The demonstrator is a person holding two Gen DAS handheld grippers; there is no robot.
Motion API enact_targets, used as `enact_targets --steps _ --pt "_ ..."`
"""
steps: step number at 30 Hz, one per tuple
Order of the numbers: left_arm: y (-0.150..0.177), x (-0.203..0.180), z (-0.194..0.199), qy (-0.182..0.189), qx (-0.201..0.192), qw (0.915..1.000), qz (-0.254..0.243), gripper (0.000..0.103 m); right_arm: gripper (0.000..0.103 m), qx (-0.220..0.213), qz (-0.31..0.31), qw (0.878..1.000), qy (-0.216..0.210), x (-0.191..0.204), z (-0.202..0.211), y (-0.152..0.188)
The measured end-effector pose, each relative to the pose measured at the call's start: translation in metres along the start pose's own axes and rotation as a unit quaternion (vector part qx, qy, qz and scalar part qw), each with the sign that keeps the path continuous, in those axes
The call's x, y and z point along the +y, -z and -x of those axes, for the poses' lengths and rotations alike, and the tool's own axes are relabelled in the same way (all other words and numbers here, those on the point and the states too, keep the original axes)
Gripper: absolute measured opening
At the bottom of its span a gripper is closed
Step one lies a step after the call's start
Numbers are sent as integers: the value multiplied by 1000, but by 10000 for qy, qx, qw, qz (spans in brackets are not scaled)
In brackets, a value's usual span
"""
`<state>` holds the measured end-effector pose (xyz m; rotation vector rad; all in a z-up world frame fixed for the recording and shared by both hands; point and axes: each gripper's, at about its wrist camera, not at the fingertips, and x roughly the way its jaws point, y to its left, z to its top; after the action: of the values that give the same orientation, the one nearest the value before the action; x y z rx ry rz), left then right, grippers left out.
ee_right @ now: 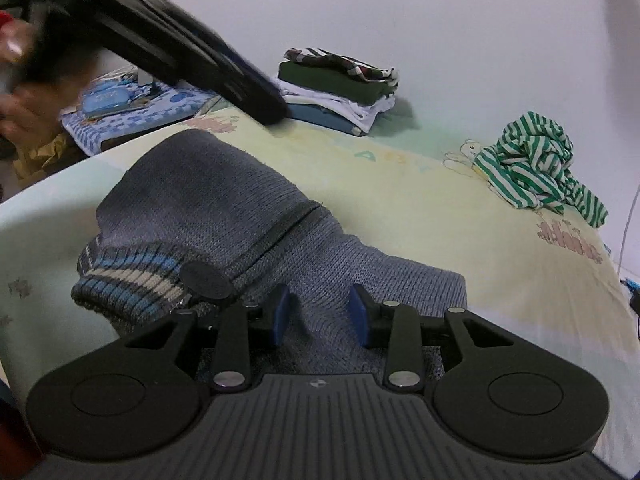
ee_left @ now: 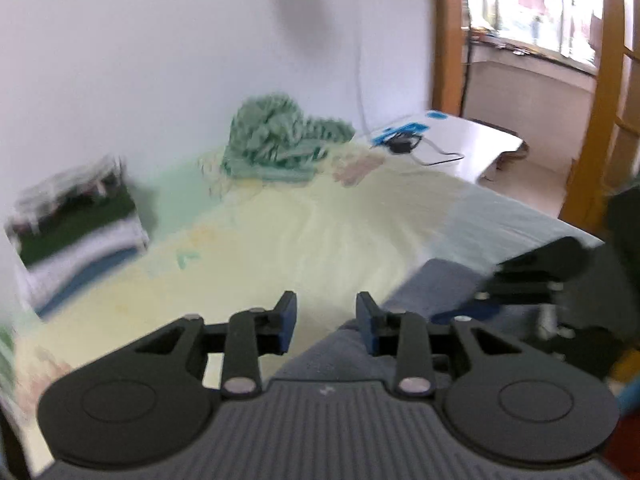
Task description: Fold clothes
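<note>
On the pale yellow bed sheet printed with cartoon animals (ee_right: 460,216) lies the grey knitted sweater with a dark zip and a blue-and-beige striped ribbed hem (ee_right: 224,208), bunched near the front edge of the bed; the right gripper (ee_right: 319,314) sits low over it, blue pads apart, the knit lying between and beneath them, no pad pressing on it that can be seen; the striped hem lies just left of that gripper, beside the round dark zip pull (ee_right: 206,280). In the left wrist view, which is blurred, the left gripper (ee_left: 326,324) has its jaws apart with nothing clamped; the sheet and an edge of the grey knit show behind the gap. Against the white wall (ee_right: 440,12) stands a stack of folded clothes, dark green, white and blue with a striped piece on top (ee_right: 340,88); well apart from it, a crumpled green-and-white striped garment (ee_right: 532,164) lies near the wall.
</note>
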<state>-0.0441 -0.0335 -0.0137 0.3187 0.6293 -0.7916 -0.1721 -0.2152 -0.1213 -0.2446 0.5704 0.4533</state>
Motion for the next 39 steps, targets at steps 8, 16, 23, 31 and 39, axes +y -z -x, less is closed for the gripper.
enact_targets --steps 8,16,23,31,39 --pt "73 -16 -5 -291 -226 9993 63 40 37 -160 -338 9992 -142 -6 13 14" --pt "89 -46 -11 -852 -670 9916 -710 52 34 -24 -46 10000 -66 -4 17 -1" --pt "90 -42 -11 -750 -697 9910 -860 55 33 -189 -1413 9873 701 -44 2 -23" --pt "97 -38 -6 -523 -846 9899 -1011 60 36 25 -1362 9858 980 -26 8 8" --pt "88 -34 19 -357 -824 9896 -1125 73 29 -174 -1743 9764 1261 -20 41 -8"
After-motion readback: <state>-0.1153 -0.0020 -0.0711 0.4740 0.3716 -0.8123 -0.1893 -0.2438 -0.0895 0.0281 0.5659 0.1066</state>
